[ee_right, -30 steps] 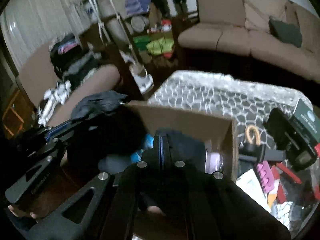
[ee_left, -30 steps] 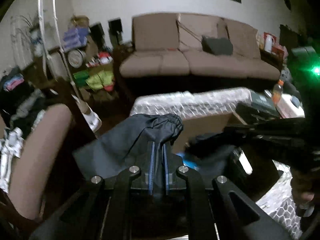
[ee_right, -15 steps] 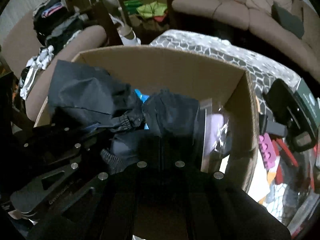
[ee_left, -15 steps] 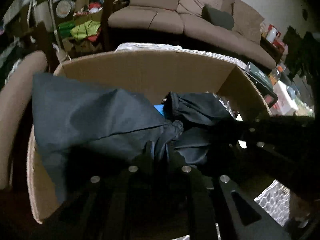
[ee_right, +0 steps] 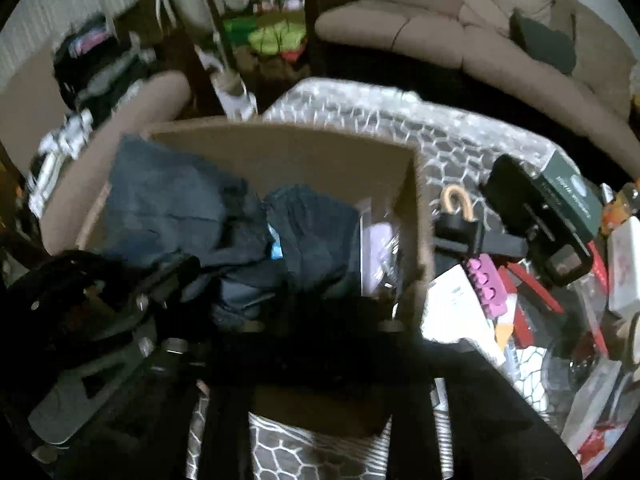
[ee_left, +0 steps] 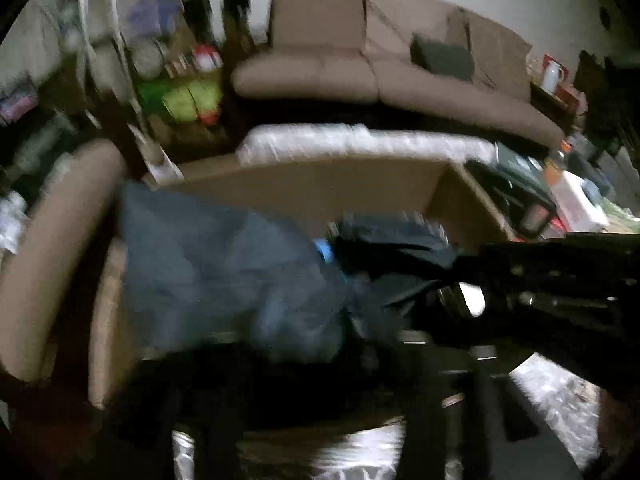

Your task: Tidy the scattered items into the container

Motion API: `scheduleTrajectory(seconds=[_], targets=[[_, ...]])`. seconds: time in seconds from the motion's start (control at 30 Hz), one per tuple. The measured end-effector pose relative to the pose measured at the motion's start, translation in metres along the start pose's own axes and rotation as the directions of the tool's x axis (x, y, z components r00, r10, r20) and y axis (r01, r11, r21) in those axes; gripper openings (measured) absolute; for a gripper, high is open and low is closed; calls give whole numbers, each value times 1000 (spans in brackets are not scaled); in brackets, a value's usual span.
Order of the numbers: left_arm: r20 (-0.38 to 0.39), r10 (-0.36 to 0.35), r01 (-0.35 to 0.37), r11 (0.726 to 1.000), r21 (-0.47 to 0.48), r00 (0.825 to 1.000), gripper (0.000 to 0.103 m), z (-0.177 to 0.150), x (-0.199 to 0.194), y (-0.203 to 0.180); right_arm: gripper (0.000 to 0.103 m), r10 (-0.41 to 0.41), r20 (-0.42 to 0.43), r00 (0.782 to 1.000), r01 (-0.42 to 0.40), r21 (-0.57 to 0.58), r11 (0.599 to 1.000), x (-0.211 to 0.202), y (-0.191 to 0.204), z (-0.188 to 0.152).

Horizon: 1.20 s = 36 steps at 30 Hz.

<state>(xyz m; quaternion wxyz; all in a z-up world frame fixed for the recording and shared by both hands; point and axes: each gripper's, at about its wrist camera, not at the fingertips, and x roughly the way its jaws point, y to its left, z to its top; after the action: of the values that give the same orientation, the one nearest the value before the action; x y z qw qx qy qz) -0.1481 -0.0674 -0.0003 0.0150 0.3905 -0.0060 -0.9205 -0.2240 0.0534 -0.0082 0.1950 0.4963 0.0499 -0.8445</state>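
A dark blue garment [ee_right: 172, 200] lies crumpled in the cardboard box [ee_right: 280, 148], one end draped over the left wall. In the blurred left wrist view the same garment [ee_left: 208, 264] fills the box [ee_left: 320, 188]. The jaws of my left gripper [ee_left: 320, 368] are opening, and the cloth lies just ahead of them, not pinched. My right gripper [ee_right: 320, 316] is also opening above the garment's right bunch [ee_right: 316, 232], its pads off the cloth.
A clear bag with something purple [ee_right: 380, 240] stands inside the box's right wall. Right of the box, on the hexagon-patterned cloth [ee_right: 440, 140], lie a black padlock [ee_right: 456, 216], a pink piece [ee_right: 486, 284], white paper [ee_right: 456, 304] and a green carton [ee_right: 568, 196]. A sofa [ee_right: 440, 32] stands behind.
The garment, first held up by both shut grippers, came down into the box. Both pairs of jaws have since parted and let go of it, and both views have drawn back a little.
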Motion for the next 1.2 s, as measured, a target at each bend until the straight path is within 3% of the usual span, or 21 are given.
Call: scheduleTrajectory(seconds=[0.1,0.23,0.33,0.5,0.73,0.87,1.07,1.13,1.2], targets=[[115,77,-79,997,13,990,76,4,-37,-1,31,36,72,997,-37,18,999,-26,-5,-3],[194,127,-122,992,-37,973,78,2,-76,13,31,66,158,985,-70,23,997,-66,-3,-13],[231,151,-136,987,-81,961,86,-1,-98,21,32,48,198,979,-55,29,998,-86,3,-22],[252,158,-134,985,-108,955,87,-4,-125,24,41,-2,228,974,0,9,1000,-108,18,-40],[245,155,-138,987,-83,957,88,-12,-147,16,62,-39,258,965,46,-21,999,-147,33,-70],[221,140,-125,989,-82,965,103,-22,-150,12,63,-44,265,963,47,-5,999,-169,31,-85],[206,133,-122,990,-67,970,103,-30,-165,6,67,-34,292,956,33,9,999,-194,30,-109],[218,129,-115,991,-75,967,103,-32,-172,7,73,-38,290,956,35,14,999,-197,29,-116],[223,137,-123,989,-75,965,103,-33,-176,7,74,-66,285,956,66,12,998,-199,29,-121]])
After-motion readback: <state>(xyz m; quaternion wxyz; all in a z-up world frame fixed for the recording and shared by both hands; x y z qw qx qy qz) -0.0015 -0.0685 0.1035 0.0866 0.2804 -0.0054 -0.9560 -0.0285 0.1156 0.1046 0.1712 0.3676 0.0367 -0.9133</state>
